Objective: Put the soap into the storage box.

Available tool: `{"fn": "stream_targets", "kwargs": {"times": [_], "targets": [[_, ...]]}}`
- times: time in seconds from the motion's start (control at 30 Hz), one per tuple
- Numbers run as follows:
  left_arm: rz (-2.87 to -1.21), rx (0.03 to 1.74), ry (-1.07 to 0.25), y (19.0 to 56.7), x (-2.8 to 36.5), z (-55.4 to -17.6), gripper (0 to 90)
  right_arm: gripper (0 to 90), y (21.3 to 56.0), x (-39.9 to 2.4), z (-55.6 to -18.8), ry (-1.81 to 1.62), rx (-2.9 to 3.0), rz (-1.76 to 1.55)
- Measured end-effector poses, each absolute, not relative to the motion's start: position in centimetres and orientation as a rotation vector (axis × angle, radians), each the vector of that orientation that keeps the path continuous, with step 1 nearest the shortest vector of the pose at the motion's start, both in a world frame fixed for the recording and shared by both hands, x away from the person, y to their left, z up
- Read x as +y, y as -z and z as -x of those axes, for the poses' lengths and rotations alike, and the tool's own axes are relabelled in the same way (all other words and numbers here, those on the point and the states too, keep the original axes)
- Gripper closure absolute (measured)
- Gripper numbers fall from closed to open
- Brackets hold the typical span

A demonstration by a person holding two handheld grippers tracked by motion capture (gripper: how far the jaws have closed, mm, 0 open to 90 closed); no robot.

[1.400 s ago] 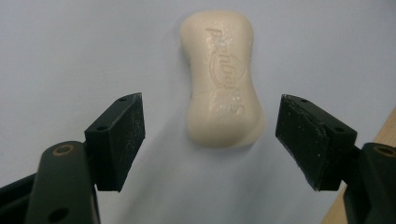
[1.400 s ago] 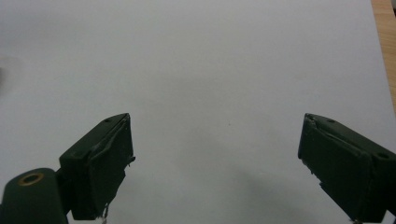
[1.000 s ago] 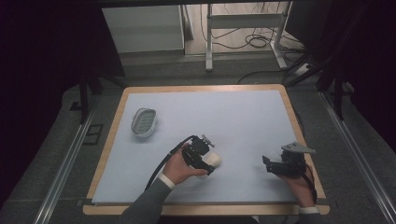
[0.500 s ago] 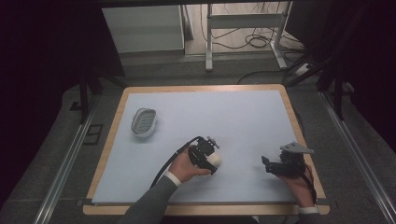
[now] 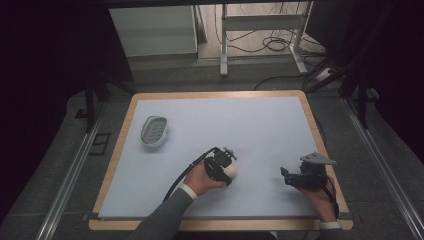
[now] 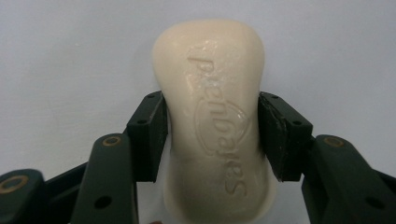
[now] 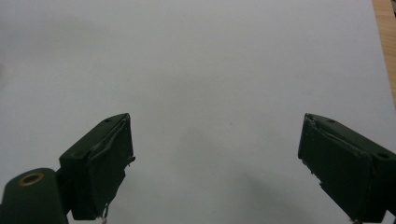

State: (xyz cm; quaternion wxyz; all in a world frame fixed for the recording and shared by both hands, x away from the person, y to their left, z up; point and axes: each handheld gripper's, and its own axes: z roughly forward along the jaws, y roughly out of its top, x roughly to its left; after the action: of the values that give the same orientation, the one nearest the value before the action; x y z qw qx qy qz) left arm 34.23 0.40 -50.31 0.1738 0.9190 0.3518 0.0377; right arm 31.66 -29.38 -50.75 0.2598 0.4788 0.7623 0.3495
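Left gripper [image 6: 212,135] pinching a cream soap bar [image 6: 212,93], smooth, waxy, rounded at the ends and stamped with raised lettering, matte black pads pressed to both flanks; held near the front middle of the worktop [image 5: 260,120]. Right gripper [image 7: 215,163] spread wide over bare surface at the front right, rubber pads frayed at the edges. Pale blue matte worktop with a light wood rim, oval ridged soap dish [image 5: 154,131] well apart at the left, cables on the dim floor beyond; slightly rightward of the position a second ago for the soap, right hand [image 5: 320,197] unchanged.

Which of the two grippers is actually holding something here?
The left gripper: its fingers clamp a cream embossed soap bar. The right gripper is open, empty.
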Motion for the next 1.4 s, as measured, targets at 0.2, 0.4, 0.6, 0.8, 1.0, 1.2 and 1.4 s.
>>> {"fn": "stream_targets", "kwargs": {"times": [0.2, 0.4, 0.6, 0.8, 1.0, 1.2, 1.4], "targets": [[-2.612, 0.992, -0.121, 50.3, 0.3, -34.2, 49.5, 10.3, 50.8, -29.4, -31.7, -0.941, 2.062, -1.296], [-2.618, 0.972, -0.117, 50.3, 0.5, -34.1, 49.7, 10.3, 50.7, -29.5, -31.6, -0.944, 2.058, -1.296], [-2.600, 0.952, -0.089, 49.6, 1.1, -34.2, 49.7, 10.3, 50.7, -29.7, -31.7, -0.944, 2.051, -1.301], [-2.588, 0.945, -0.097, 48.8, 1.6, -34.3, 49.8, 10.3, 50.7, -29.7, -31.7, -0.941, 2.050, -1.302], [-2.538, 0.985, -0.109, 48.3, 2.7, -34.6, 49.8, 10.3, 50.7, -29.7, -31.7, -0.938, 2.054, -1.302], [-2.529, 1.005, -0.104, 48.0, 3.6, -35.1, 49.7, 10.3, 50.8, -29.9, -31.7, -0.941, 2.048, -1.308], [-2.512, 1.030, -0.114, 47.4, 4.7, -35.5, 49.8, 10.3, 50.8, -29.8, -31.7, -0.945, 2.050, -1.311]]}}
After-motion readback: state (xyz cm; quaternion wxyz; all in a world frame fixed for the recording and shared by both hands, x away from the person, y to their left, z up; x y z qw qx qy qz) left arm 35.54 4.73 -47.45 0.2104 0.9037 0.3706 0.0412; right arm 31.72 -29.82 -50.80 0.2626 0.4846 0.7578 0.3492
